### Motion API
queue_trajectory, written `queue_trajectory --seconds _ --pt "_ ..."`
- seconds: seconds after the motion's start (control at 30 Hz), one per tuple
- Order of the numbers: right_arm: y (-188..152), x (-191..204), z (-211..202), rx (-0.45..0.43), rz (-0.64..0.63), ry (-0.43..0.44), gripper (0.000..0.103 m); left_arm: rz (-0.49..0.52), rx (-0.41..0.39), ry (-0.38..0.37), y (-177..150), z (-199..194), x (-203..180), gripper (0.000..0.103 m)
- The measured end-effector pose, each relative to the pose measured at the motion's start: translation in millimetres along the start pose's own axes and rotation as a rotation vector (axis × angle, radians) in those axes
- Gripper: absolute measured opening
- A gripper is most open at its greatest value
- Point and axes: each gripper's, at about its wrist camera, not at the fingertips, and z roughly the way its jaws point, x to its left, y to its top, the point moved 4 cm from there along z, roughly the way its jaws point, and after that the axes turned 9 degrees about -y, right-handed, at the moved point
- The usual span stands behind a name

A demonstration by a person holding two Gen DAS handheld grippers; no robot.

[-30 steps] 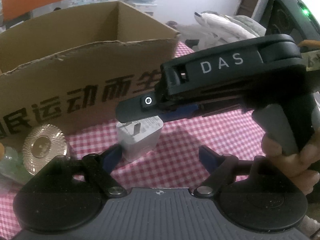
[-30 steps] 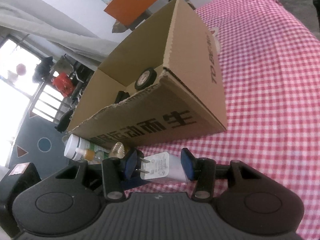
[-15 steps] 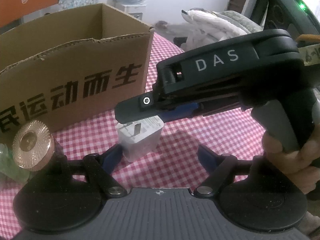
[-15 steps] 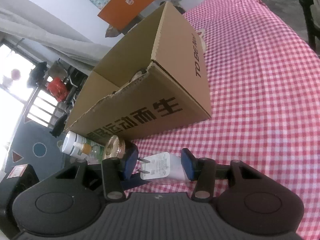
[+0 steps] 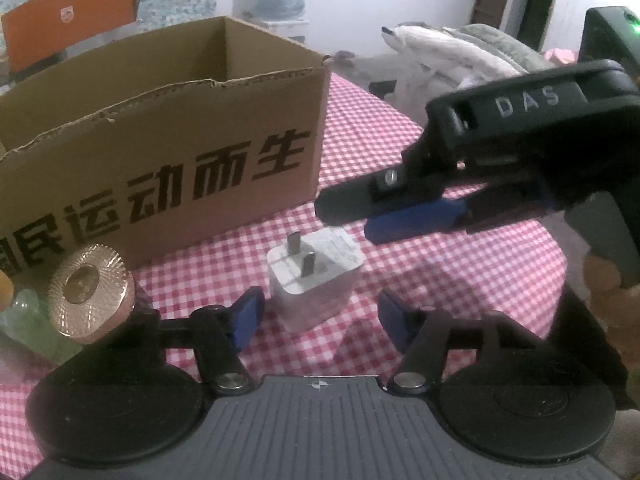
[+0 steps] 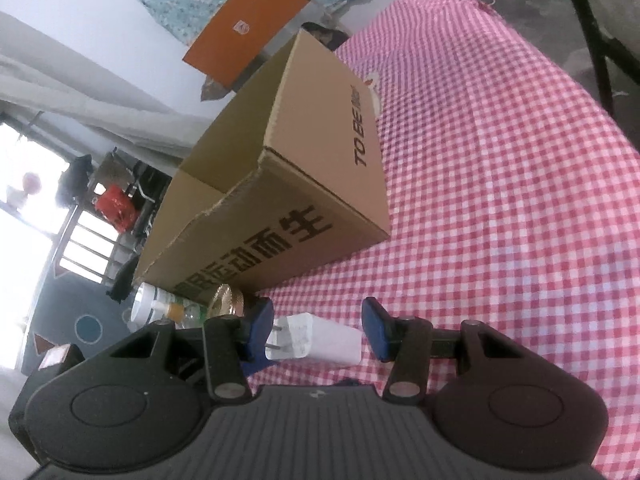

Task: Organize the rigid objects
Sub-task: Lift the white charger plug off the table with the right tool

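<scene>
the table [image 5: 460,280] under my jaws wears a red-and-white check cloth. on it: a white charger [image 5: 316,284] at centre, prongs up; an open carton [image 5: 160,152] at ten o'clock; a gold-capped jar [image 5: 90,284] at nine, just beside the carton, with bottles [image 6: 160,308] past it.

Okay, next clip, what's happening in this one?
A person is tidying small items on a checked tablecloth with two handheld claws. A white plug adapter lies on the cloth in front of an open cardboard box. The left claw is open around it, not touching. The right claw is open too, just above it. A gold-capped bottle and other bottles wait beside the box.
</scene>
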Motion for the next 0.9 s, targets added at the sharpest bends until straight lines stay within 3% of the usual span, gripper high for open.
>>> queue_trajectory --seconds 0.2,0.57,0.9 --pt "-4.3 3.4 11.5 0.007 -0.016 -0.007 0.038 -0.017 -0.010 0.007 3.8 1.4 5.5 0.047" --pt "-21.2 21.5 15.8 0.043 -0.050 0.021 0.034 -0.062 0.036 0.003 -9.9 -20.6 9.1 0.046" --pt "-23.8 17.7 8.6 0.045 -0.030 0.002 0.035 -0.059 0.046 0.008 -10.0 -11.2 9.5 0.050"
